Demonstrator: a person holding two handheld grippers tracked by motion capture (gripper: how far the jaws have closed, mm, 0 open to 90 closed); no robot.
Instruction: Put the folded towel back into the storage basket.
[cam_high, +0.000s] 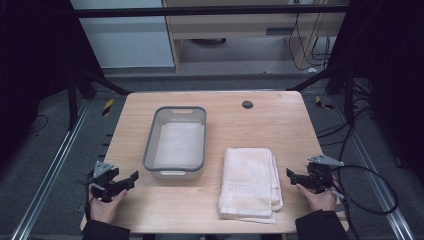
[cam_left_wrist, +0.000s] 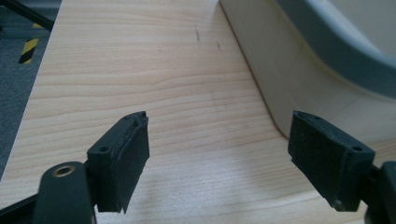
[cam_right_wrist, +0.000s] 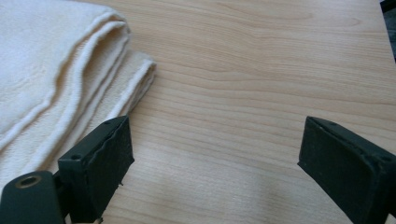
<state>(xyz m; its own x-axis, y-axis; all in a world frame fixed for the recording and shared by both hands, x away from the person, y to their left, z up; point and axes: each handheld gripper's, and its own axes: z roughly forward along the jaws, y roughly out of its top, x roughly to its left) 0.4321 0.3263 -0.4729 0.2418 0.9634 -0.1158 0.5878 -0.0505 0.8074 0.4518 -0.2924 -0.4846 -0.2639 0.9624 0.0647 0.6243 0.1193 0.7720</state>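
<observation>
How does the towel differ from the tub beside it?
The towel is soft, cream cloth folded flat; the tub is a rigid box with a grey rim. The towel lies nearer the right tongs, the tub nearer the left tongs. Both rest on the table, untouched.

Overhead view; two close table-level views.

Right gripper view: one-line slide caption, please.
Open right gripper over bare wooden table, folded cream towel beside its left jaw.
</observation>
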